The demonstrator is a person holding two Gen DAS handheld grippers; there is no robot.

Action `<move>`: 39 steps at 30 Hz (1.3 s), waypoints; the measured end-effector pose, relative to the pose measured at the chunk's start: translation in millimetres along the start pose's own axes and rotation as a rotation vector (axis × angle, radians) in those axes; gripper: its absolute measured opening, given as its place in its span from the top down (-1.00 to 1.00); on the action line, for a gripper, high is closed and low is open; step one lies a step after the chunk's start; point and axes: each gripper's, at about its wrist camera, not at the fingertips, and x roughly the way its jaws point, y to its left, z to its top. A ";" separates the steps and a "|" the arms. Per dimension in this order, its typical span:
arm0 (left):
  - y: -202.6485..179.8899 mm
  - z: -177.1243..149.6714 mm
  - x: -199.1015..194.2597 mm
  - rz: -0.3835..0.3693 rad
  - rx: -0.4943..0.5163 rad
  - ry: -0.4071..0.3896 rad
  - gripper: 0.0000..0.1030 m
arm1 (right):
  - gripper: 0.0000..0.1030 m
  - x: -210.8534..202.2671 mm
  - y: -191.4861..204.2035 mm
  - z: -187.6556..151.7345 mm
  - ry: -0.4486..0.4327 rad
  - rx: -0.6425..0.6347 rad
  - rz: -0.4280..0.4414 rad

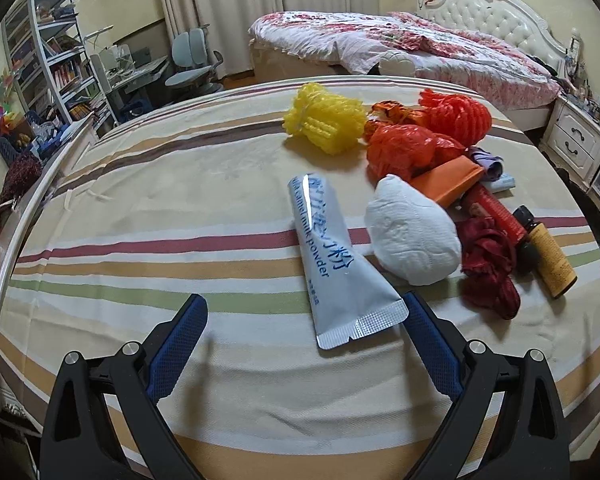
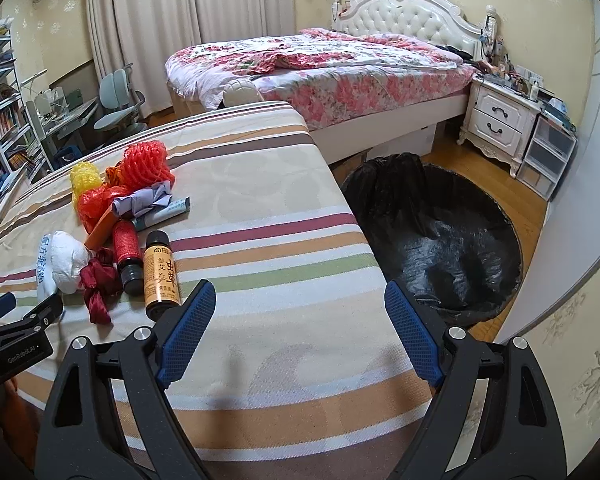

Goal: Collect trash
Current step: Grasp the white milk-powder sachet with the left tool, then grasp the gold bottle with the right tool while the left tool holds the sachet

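Both pairs of tongs stand spread apart with nothing between them. The left tongs [image 1: 304,316] hover low over the striped desk [image 1: 160,208], the sealed end of a silver milk powder sachet [image 1: 332,264] lying just beside the right-hand finger at lower centre. Right of it sit a crumpled white tissue [image 1: 414,232], red cloth scrap [image 1: 488,264] and amber bottle [image 1: 550,260]. The right tongs [image 2: 300,312] hang over the desk's edge, a black-lined bin [image 2: 440,236] on the floor at centre right.

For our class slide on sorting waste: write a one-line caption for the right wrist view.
Open right gripper hovers over the striped table, trash pile at left, black-lined bin on the floor.
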 end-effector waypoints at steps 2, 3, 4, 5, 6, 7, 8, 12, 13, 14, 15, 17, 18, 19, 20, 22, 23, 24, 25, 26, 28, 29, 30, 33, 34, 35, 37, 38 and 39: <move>8.4 0.6 1.3 0.005 -0.010 0.000 -0.83 | -0.64 1.0 -0.5 -0.7 0.002 0.000 0.002; 10.0 0.3 0.9 0.010 -0.011 -0.003 -0.83 | -0.64 1.7 -0.5 -0.8 0.003 -0.001 0.003; 11.6 0.4 0.6 0.015 -0.013 -0.004 -0.83 | -0.64 2.0 -0.6 -1.1 0.003 -0.001 0.003; 12.6 0.2 0.1 0.015 -0.015 -0.005 -0.83 | -0.64 2.1 -0.5 -1.3 0.003 -0.002 0.003; 13.7 0.9 0.4 0.012 -0.018 -0.006 -0.83 | -0.64 2.1 0.0 -1.2 0.004 -0.003 0.003; 13.3 1.6 0.5 0.009 -0.018 -0.007 -0.83 | -0.64 2.3 -0.2 -1.4 0.005 -0.002 0.004; 12.6 2.6 0.3 0.011 -0.016 -0.011 -0.83 | -0.64 2.7 0.1 -1.7 0.006 -0.003 0.004; 9.7 8.9 3.8 0.011 -0.016 -0.017 -0.83 | -0.64 2.5 0.9 -1.6 0.004 -0.005 0.002; 10.0 10.7 4.7 0.012 -0.016 -0.020 -0.83 | -0.64 3.0 0.6 -1.7 0.003 -0.005 0.002; 10.3 12.1 5.6 0.012 -0.016 -0.022 -0.83 | -0.64 3.6 0.5 -1.7 0.003 -0.006 0.002; 10.9 14.3 6.8 0.014 -0.016 -0.023 -0.83 | -0.64 4.2 1.0 -1.8 0.003 -0.006 0.002; 11.4 17.5 9.0 0.013 -0.015 -0.025 -0.83 | -0.64 4.2 1.0 -2.1 0.004 -0.007 0.002; 12.2 19.3 10.8 0.015 -0.014 -0.025 -0.83 | -0.64 4.1 0.7 -2.3 0.004 -0.006 0.002; 13.2 20.6 12.8 0.015 -0.013 -0.021 -0.83 | -0.64 4.4 0.8 -2.3 0.005 -0.006 0.003; 13.6 22.0 14.8 0.012 -0.013 -0.015 -0.82 | -0.64 4.2 0.5 -3.5 0.006 -0.006 0.004; 14.3 24.4 19.2 0.000 -0.010 -0.002 -0.66 | -0.64 4.3 1.2 -3.7 0.008 -0.007 0.005; 14.0 25.4 21.3 -0.007 -0.004 0.005 -0.44 | -0.64 4.5 1.4 -4.0 0.009 -0.008 0.005; 13.6 25.4 23.2 -0.022 0.000 0.016 -0.40 | -0.64 4.7 1.7 -4.0 0.009 -0.009 0.004; 14.4 25.6 23.9 -0.035 -0.004 0.018 -0.39 | -0.64 5.1 1.6 -4.3 0.010 -0.010 0.004; 14.7 25.6 23.6 -0.039 -0.003 0.017 -0.38 | -0.64 5.2 1.7 -4.4 0.009 -0.010 0.004; 13.1 24.4 22.0 -0.049 0.014 0.010 -0.21 | -0.64 5.2 2.0 -4.3 0.009 -0.010 0.005; 12.9 23.3 21.0 -0.049 0.023 0.005 -0.10 | -0.64 5.3 2.3 -4.3 0.009 -0.011 0.005; 11.8 22.4 19.8 -0.051 0.030 0.000 -0.04 | -0.64 5.5 3.0 -4.1 0.010 -0.012 0.005; 10.3 19.7 16.8 -0.071 0.043 -0.008 0.21 | -0.64 5.2 7.8 -3.6 0.008 -0.024 0.009; 9.9 18.7 15.7 -0.068 0.045 -0.011 0.22 | -0.64 4.8 9.5 -3.4 0.008 -0.027 0.012; 10.6 17.7 14.9 -0.070 0.042 -0.011 0.22 | -0.64 4.2 11.3 -3.2 0.007 -0.032 0.015; 13.9 15.8 13.0 -0.079 0.029 -0.008 0.22 | -0.64 2.9 15.4 -2.0 0.005 -0.042 0.021; 16.7 14.7 12.1 -0.081 0.023 -0.007 0.22 | -0.64 2.0 17.5 -1.4 0.005 -0.046 0.025; 18.5 13.8 10.9 -0.081 0.018 -0.008 0.22 | -0.64 2.0 20.0 -0.8 0.006 -0.051 0.032</move>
